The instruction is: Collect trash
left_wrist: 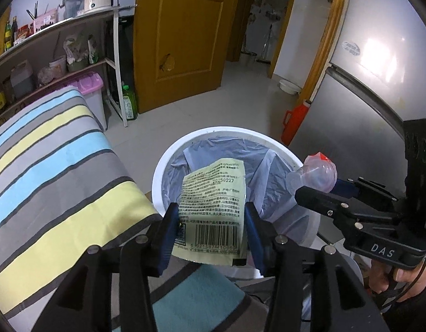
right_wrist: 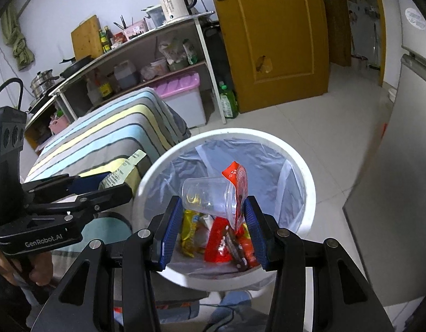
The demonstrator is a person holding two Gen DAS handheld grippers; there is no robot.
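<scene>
Left claw (left_wrist: 210,221) is sitting over the near rim of the round white plastic bin with a grey liner (left_wrist: 157,177). The pale green printed paper packet (left_wrist: 213,207) is standing between its blue pads; left pad is overlapping the packet's edge, so contact there is unclear. Right claw (right_wrist: 213,221) is gripping a clear plastic cup with a peeled red foil lid (right_wrist: 210,196) over the bin. Wrappers below are partly hidden. Striped cloth bench (left_wrist: 60,166) is lying alongside.
</scene>
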